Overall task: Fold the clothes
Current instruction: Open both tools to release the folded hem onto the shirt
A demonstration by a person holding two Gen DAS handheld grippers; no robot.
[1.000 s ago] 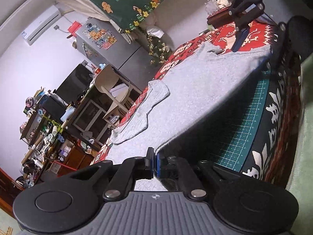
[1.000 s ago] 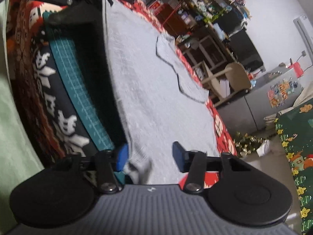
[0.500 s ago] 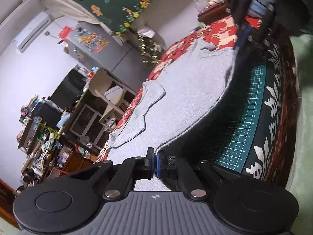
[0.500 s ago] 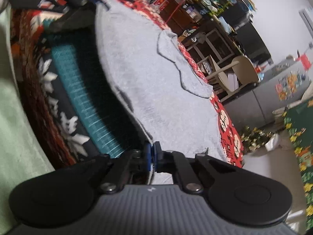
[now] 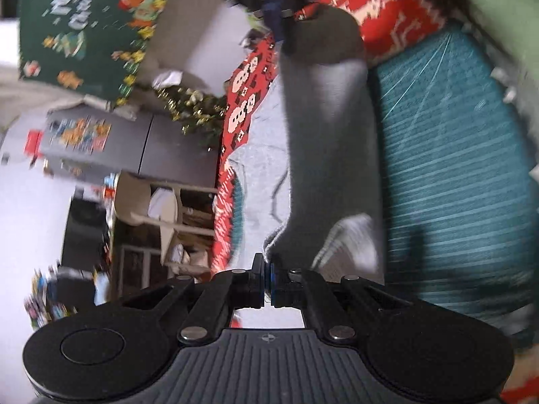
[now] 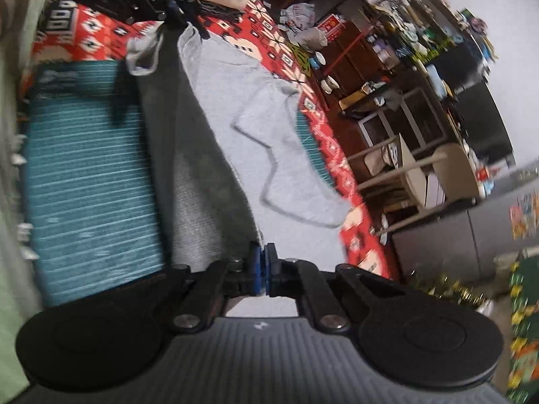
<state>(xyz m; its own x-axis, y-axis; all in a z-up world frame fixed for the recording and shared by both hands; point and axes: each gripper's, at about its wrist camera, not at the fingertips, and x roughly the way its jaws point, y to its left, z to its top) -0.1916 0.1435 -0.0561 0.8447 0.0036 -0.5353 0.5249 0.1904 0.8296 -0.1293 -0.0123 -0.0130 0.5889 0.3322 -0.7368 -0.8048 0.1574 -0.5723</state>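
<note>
A grey garment lies on the table, its near long edge lifted off the teal cutting mat. My right gripper is shut on that raised edge at one end. My left gripper is shut on the same edge at the other end, and the cloth hangs in a dark raised fold ahead of it. In the right wrist view the left gripper shows at the far end, pinching the cloth. A folded sleeve lies flat on the garment's far side.
A red patterned cloth covers the table under the mat. Past the far table edge stand a beige chair, dark shelves with clutter and a grey fridge. Green fabric runs along the near side.
The right gripper went from open to shut on the garment's edge. Both grippers have lifted that edge and carried it across toward the far side, exposing more of the teal mat.
</note>
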